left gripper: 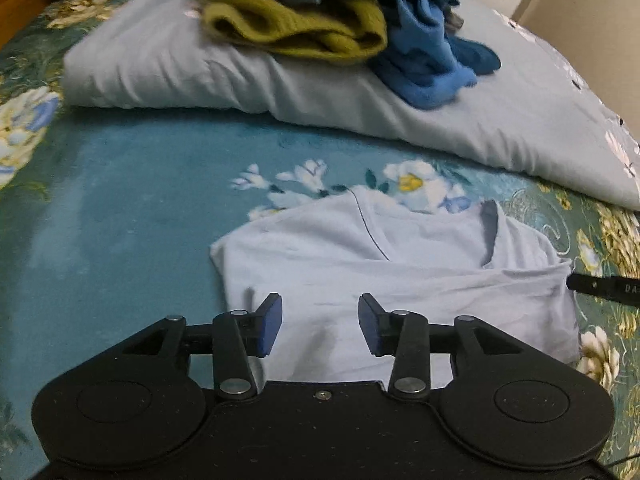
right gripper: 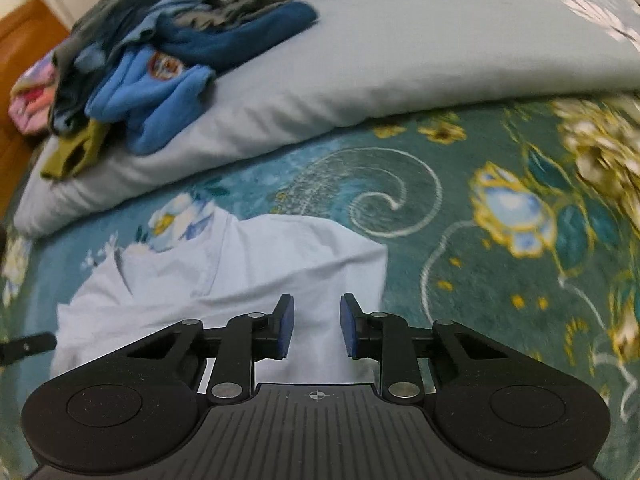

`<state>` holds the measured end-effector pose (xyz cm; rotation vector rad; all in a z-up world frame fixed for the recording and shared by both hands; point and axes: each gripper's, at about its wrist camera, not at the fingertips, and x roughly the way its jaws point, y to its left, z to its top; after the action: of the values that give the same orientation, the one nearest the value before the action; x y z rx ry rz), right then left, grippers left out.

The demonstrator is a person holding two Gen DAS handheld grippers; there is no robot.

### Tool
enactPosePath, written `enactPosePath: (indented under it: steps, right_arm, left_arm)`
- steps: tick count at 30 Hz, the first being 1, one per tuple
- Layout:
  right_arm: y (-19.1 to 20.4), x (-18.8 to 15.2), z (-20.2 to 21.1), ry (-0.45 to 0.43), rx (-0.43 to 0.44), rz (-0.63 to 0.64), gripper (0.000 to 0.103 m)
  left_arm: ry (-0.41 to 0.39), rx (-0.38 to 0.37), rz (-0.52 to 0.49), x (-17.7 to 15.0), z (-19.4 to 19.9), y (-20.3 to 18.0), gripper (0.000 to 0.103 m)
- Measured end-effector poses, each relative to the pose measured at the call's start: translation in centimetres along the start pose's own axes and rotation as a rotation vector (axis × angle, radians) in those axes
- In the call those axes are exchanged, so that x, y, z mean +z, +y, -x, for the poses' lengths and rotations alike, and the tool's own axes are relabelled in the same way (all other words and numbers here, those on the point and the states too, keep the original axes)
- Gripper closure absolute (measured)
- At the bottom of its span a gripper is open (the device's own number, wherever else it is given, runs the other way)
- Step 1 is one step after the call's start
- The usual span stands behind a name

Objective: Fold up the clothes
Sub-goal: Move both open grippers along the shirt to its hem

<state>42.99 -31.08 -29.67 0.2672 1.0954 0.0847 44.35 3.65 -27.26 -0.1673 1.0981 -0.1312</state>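
Note:
A pale blue T-shirt [left gripper: 400, 264] lies partly folded on the floral teal bedspread [left gripper: 120, 200], its neckline toward the far side. My left gripper [left gripper: 320, 312] hovers over the shirt's near left part, jaws apart, and nothing is pinched between the blue pads. In the right wrist view the same shirt [right gripper: 248, 264] spreads to the left. My right gripper [right gripper: 317, 312] is over the shirt's right edge with a narrow gap between the pads; cloth shows below the gap, not clamped. A black finger of the right gripper [left gripper: 600, 290] pokes in at the shirt's right edge.
A pile of loose clothes [left gripper: 312, 20], olive, blue and grey, sits on a folded grey quilt [left gripper: 240, 80] at the far side; the pile [right gripper: 160, 60] is at upper left in the right wrist view. Wooden furniture [right gripper: 24, 40] stands beyond. Bedspread [right gripper: 480, 220] extends right.

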Motion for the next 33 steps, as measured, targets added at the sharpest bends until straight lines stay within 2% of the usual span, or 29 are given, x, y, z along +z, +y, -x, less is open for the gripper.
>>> enactPosePath:
  steps: [4, 8, 12, 16, 20, 22, 24, 25, 29, 30, 33]
  right_arm:
    - [-0.3, 0.9, -1.9, 0.039, -0.027, 0.009, 0.080]
    - [-1.4, 1.2, -3.0, 0.065, -0.037, -0.040, 0.080]
    - [-1.5, 1.2, -2.2, 0.042, -0.022, -0.049, 0.080]
    - [-1.6, 0.8, 0.3, 0.003, 0.005, -0.087, 0.080]
    - [-1.3, -2.0, 3.3, 0.034, 0.035, -0.089, 0.078]
    - [-0.9, -4.1, 4.6, 0.079, 0.029, -0.048, 0.074]
    - [-0.6, -6.3, 5.7, 0.126, 0.025, -0.009, 0.066]
    - [-0.6, -7.4, 6.2, 0.149, 0.024, 0.005, 0.065]
    - [-1.1, -10.9, 7.7, 0.244, 0.030, 0.010, 0.059]
    - [-1.3, -11.5, 8.0, 0.262, 0.037, 0.018, 0.055]
    - [-1.4, -12.7, 8.7, 0.293, 0.044, 0.076, 0.052]
  left_arm:
    - [0.024, 0.039, -0.028, 0.1, -1.9, 0.4, 0.063]
    - [0.053, 0.057, -0.058, 0.1, -2.8, 1.0, 0.063]
    - [0.044, 0.058, -0.021, 0.3, -2.0, 1.2, 0.062]
    - [0.047, 0.062, 0.045, -0.2, -0.3, 1.2, 0.052]
    - [0.080, 0.090, 0.087, -2.2, 1.8, 0.5, 0.044]
    - [0.086, 0.103, 0.097, -3.6, 3.3, -0.1, 0.033]
    - [0.081, 0.103, 0.107, -5.2, 4.9, -0.7, 0.027]
    - [0.078, 0.104, 0.109, -6.0, 5.8, -1.0, 0.023]
    - [0.050, 0.134, 0.112, -9.4, 9.2, -2.4, 0.015]
    - [0.043, 0.143, 0.120, -10.2, 10.0, -2.7, 0.013]
    - [0.034, 0.161, 0.157, -12.4, 12.1, -3.0, 0.010]
